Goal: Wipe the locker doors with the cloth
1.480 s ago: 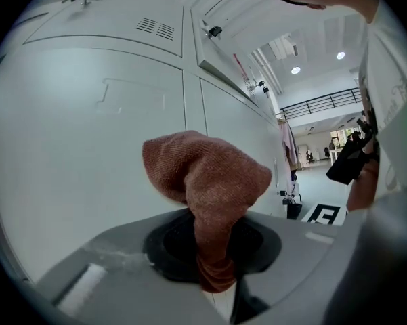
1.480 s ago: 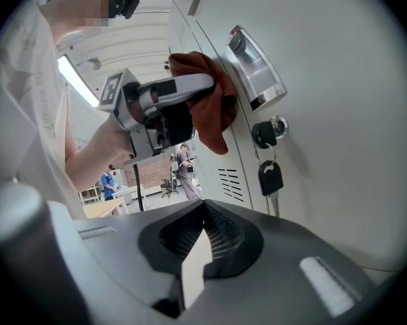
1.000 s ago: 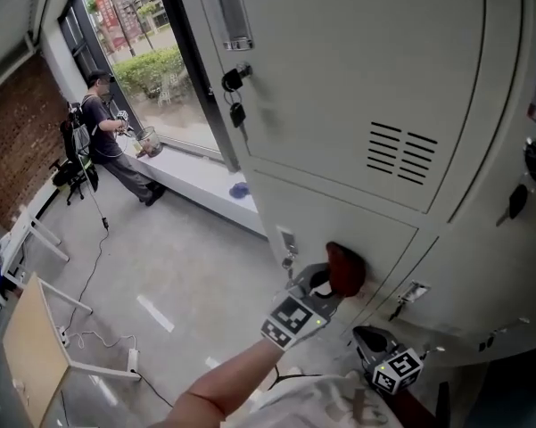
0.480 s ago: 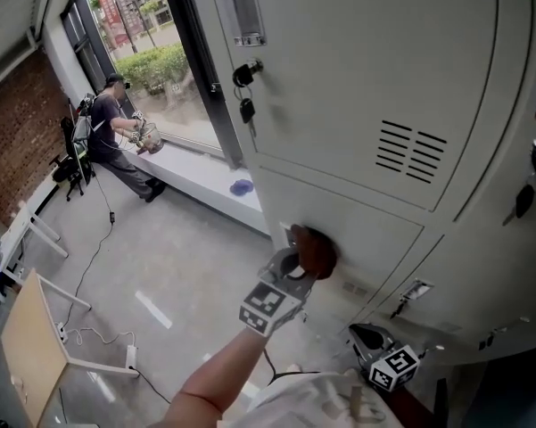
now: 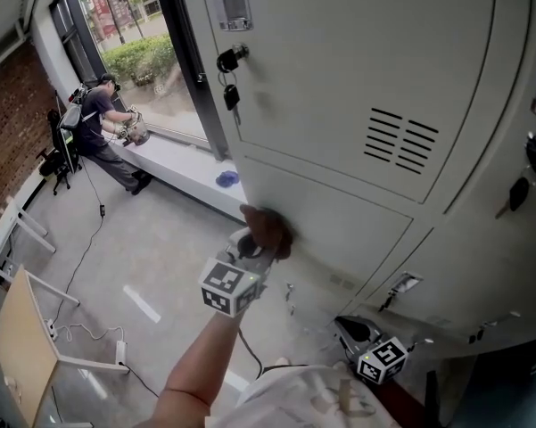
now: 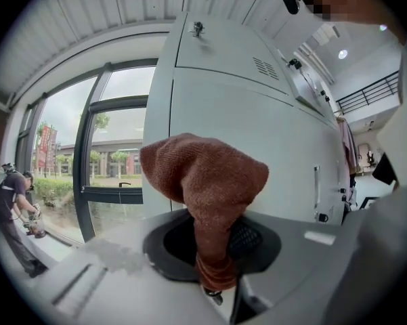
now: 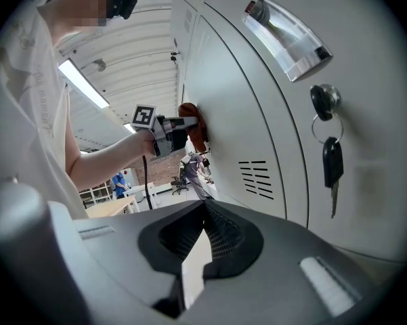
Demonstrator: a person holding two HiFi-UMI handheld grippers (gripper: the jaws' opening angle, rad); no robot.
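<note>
left gripper (image 5: 247, 250): jaws pinching the cloth (image 5: 268, 227)
cloth: brown, bunched up, pressed on the lower locker door (image 5: 357, 230) near its left edge
right gripper (image 5: 355, 332): jaws squeezed together, nothing in them
upper locker door (image 5: 339, 43): closed, key (image 5: 231, 96) dangling from its lock

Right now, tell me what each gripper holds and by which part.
Left gripper: the brown cloth, clamped by one bunched end, the rest pressed on the locker door. Right gripper: nothing, jaws together.
</note>
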